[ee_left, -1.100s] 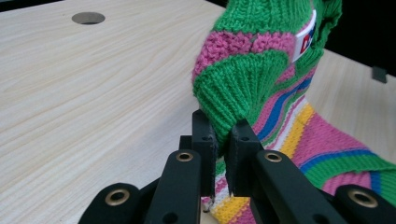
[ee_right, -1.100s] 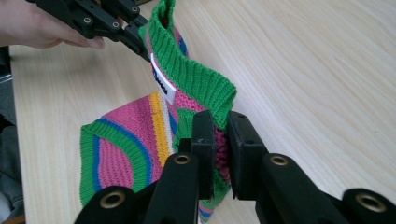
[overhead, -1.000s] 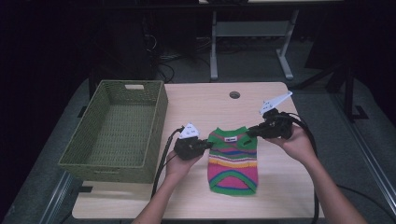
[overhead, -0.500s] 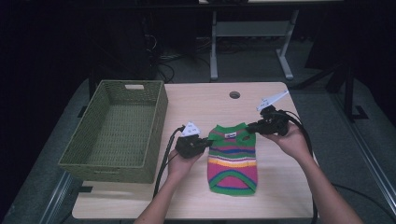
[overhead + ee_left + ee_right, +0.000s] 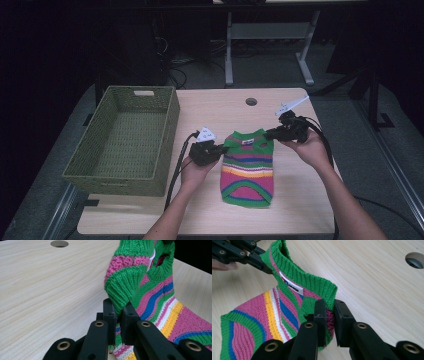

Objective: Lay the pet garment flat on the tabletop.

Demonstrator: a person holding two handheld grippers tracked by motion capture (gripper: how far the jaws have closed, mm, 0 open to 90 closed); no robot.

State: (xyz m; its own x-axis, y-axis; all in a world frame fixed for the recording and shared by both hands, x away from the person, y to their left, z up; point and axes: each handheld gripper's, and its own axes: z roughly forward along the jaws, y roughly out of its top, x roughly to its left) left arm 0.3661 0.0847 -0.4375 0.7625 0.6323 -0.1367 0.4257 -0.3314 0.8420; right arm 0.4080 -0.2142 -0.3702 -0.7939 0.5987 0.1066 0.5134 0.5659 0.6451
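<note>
A small knitted sweater (image 5: 248, 167) with green, pink, yellow and blue stripes lies on the wooden table, collar away from the person. My left gripper (image 5: 220, 148) is shut on its left green sleeve cuff (image 5: 122, 287), which is raised off the table. My right gripper (image 5: 267, 134) is shut on the sweater's right shoulder edge (image 5: 322, 293), next to the collar and its white label (image 5: 292, 286). In the right gripper view the left gripper (image 5: 265, 268) holds the far corner of the collar. The lower body of the sweater (image 5: 175, 322) rests flat.
An olive woven basket (image 5: 115, 182) with nothing in it stands at the left of the table (image 5: 210, 107), close to the left hand. A round cable hole (image 5: 251, 101) lies behind the sweater. Bare wood runs behind and to the right of the garment.
Both grippers stay shut on the sweater's top corners. The right hand has drawn slightly inward and back; the left has barely moved.
</note>
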